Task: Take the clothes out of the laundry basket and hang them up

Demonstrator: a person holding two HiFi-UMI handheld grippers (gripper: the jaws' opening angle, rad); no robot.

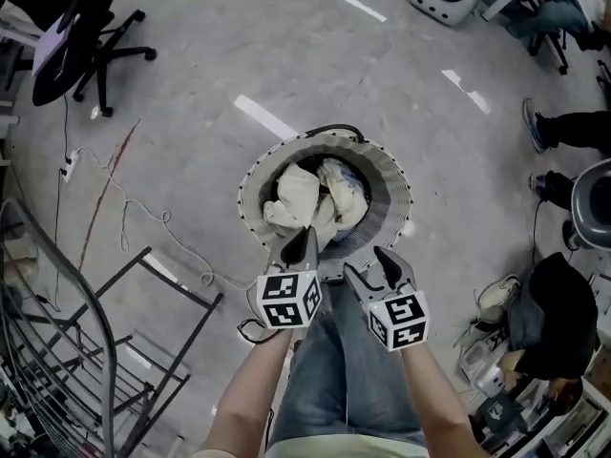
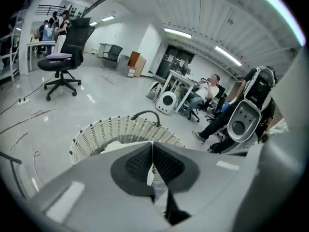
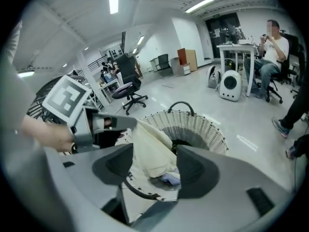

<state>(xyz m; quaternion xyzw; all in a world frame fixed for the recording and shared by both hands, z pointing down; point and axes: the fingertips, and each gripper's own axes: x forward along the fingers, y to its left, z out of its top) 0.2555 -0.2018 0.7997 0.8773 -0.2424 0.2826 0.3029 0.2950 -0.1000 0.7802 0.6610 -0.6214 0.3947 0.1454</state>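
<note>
Head view, polished grey floor [image 1: 191, 74]: a black metal rack [image 1: 91, 351] is recorded at 8 o'clock and a black office chair [image 1: 81, 36] at 10 o'clock. A round, slatted white laundry basket [image 1: 396, 184] is found at the centre of the view, standing on the floor. A cream garment [image 1: 294, 191] is seen bunched in its 9 o'clock half, with a pale blue garment [image 1: 351, 194] lying beside it toward 3 o'clock. The left gripper [image 1: 307, 233] is located over the basket rim at 6 o'clock; its jaws are pressed together on a fold of the cream garment, which is drawn up out of the basket. The right gripper [image 1: 368, 263] is held at 5 o'clock of the basket, jaws spread apart, with nothing gripped between them.
</note>
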